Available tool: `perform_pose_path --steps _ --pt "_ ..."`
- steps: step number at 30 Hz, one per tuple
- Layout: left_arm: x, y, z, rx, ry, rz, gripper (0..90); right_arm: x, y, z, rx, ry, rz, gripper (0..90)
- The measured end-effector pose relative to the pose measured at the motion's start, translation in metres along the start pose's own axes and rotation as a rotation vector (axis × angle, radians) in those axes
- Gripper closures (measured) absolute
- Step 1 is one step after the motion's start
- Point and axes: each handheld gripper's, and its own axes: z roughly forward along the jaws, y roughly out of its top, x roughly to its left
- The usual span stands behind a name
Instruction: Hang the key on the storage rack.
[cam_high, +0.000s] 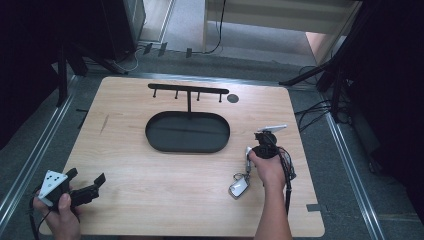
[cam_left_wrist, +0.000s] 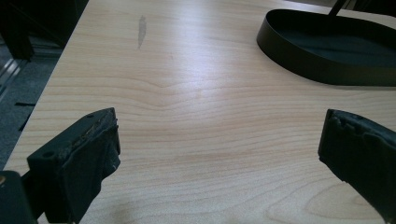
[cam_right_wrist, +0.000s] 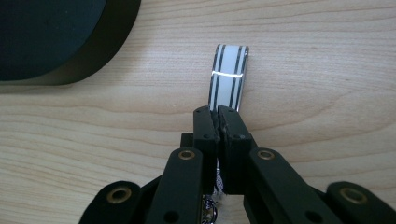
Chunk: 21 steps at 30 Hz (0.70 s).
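A key fob (cam_high: 239, 187) on a ring lies on the wooden table (cam_high: 150, 190) at the right. Its white strap with black stripes (cam_right_wrist: 228, 74) is pinched between the jaws of my right gripper (cam_right_wrist: 218, 116), and the strap's loop end sticks out past the tips. In the high view the right gripper (cam_high: 251, 155) points down at the table just right of the black oval tray (cam_high: 187, 145). My left gripper (cam_high: 87, 176) rests at the table's front left corner, open, with bare wood between its pads (cam_left_wrist: 100, 140).
From the tray's back rises a thin post with a black hook bar (cam_high: 188, 90) carrying several pegs. A small dark disc (cam_high: 232, 98) lies near the back right. The tray wall (cam_left_wrist: 303, 65) curves ahead of the left gripper. Dark stands and cables surround the table.
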Motion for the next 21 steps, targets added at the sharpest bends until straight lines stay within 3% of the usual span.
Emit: perform_pose_path --steps 5,8,10,11,13,16,21 --pt "0.0 0.0 0.0 0.002 0.001 0.001 0.0 0.005 -0.001 0.001 -0.013 0.007 -0.032 77.7" --pt "0.0 0.0 0.0 0.002 0.001 0.001 0.0 0.002 0.0 -0.005 -0.072 0.005 0.018 66.5" --pt "0.0 0.0 0.0 0.003 0.0 -0.002 0.0 -0.002 0.0 -0.005 -0.076 0.0 0.043 64.4" --pt "0.001 0.0 0.0 0.002 0.002 -0.002 0.0 -0.006 -0.002 -0.003 -0.049 -0.003 0.063 63.4" --pt "0.001 0.0 0.0 0.003 0.002 -0.002 0.0 -0.007 -0.004 0.001 -0.018 0.007 0.068 63.3" --pt "0.0 0.0 0.0 0.003 0.002 -0.003 0.0 -0.006 -0.007 0.007 0.015 0.003 0.034 67.5" --pt "0.0 0.0 0.0 0.004 0.003 0.0 0.0 -0.002 -0.007 0.008 0.005 -0.012 -0.01 81.5"
